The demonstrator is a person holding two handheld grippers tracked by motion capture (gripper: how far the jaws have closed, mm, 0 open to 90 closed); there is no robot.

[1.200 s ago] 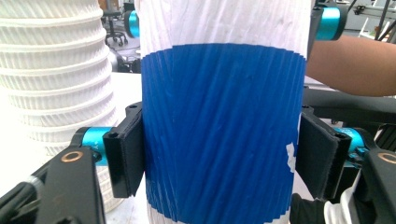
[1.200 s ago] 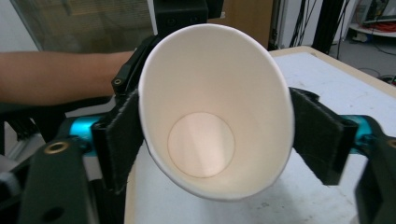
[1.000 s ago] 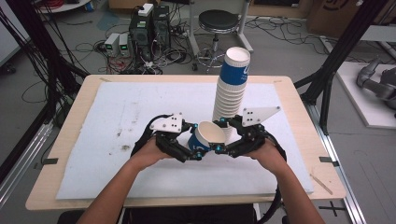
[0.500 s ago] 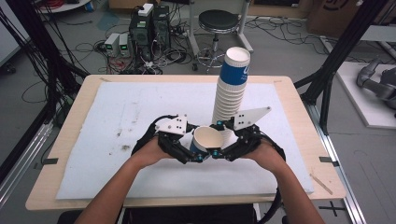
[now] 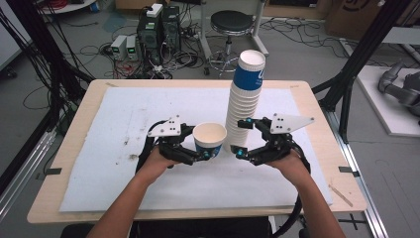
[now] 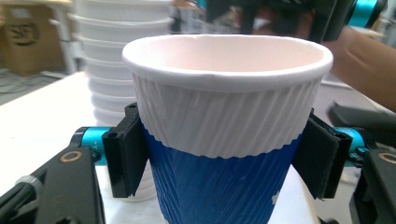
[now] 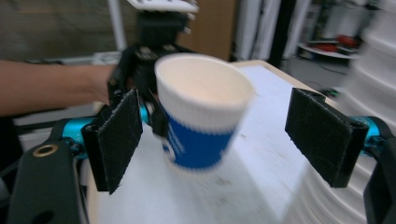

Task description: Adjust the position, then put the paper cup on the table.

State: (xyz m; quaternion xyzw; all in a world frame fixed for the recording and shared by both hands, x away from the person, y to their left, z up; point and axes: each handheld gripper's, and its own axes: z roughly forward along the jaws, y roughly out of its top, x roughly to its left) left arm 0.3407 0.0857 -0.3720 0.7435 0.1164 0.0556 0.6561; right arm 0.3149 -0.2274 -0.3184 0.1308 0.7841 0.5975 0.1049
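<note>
The left gripper (image 5: 207, 154) clamped 1 cup (image 5: 209, 139) (blue, white-rimmed) between its jaws; the right gripper (image 5: 241, 138) stood wide beside the stack (image 5: 243, 99), holding nothing.

Paper cup (image 5: 209, 139): single, blue ribbed lower body with a white ribbed band below a rolled white rim; interior white and empty. Upright, mouth up. Held between the two black pads of the left gripper (image 5: 207, 151), one pad pressed to each side at the line where blue meets white.

Cup stack (image 5: 245, 96): tall nested column of matching paper cups, white rims layered, topmost cup blue with white rim. Stands just beyond the held cup, beside one jaw of the right gripper (image 5: 241, 137), untouched.
</note>
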